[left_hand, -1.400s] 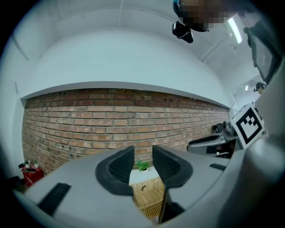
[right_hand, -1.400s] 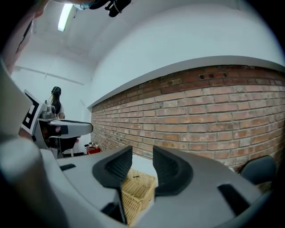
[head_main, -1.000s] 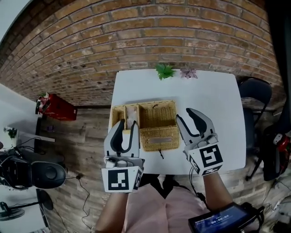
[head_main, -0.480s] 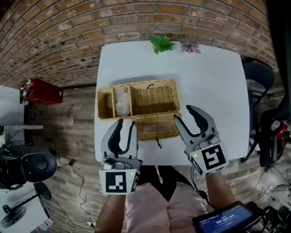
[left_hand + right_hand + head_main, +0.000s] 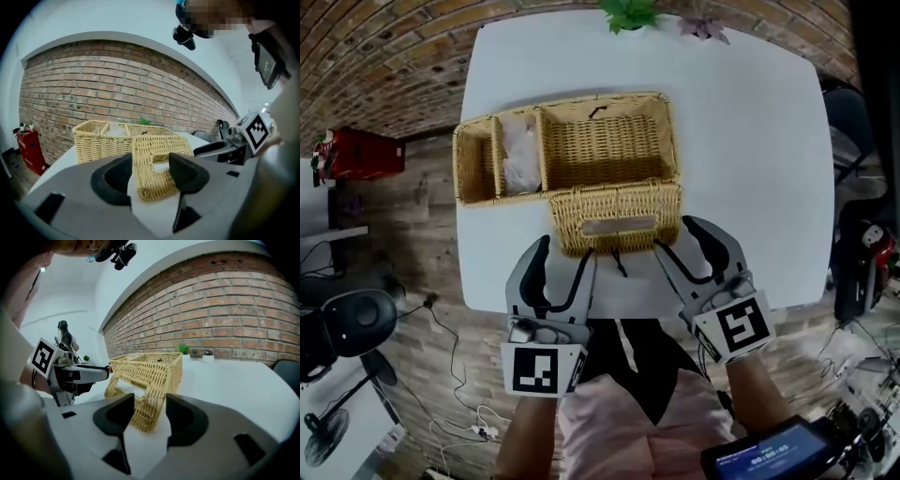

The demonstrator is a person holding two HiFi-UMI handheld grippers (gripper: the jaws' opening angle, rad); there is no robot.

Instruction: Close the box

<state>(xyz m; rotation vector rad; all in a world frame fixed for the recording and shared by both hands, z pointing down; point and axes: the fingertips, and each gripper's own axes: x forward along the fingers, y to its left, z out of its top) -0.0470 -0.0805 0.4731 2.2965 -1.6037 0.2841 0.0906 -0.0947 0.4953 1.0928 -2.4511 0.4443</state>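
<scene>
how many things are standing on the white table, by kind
wicker box: 1
potted plants: 2 (green plant, pinkish plant)
total: 3

Wicker box (image 5: 605, 150), plants (image 5: 628, 11) on white table (image 5: 750, 141)

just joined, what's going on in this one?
A person holds a gripper in each hand over a white table. The wicker box is open, and its lid lies flat on the table on the person's side. The left gripper and the right gripper are at the lid's near corners. Both sets of jaws have just been opening and stand apart, gripping nothing. The lid is not yet lifted.
</scene>
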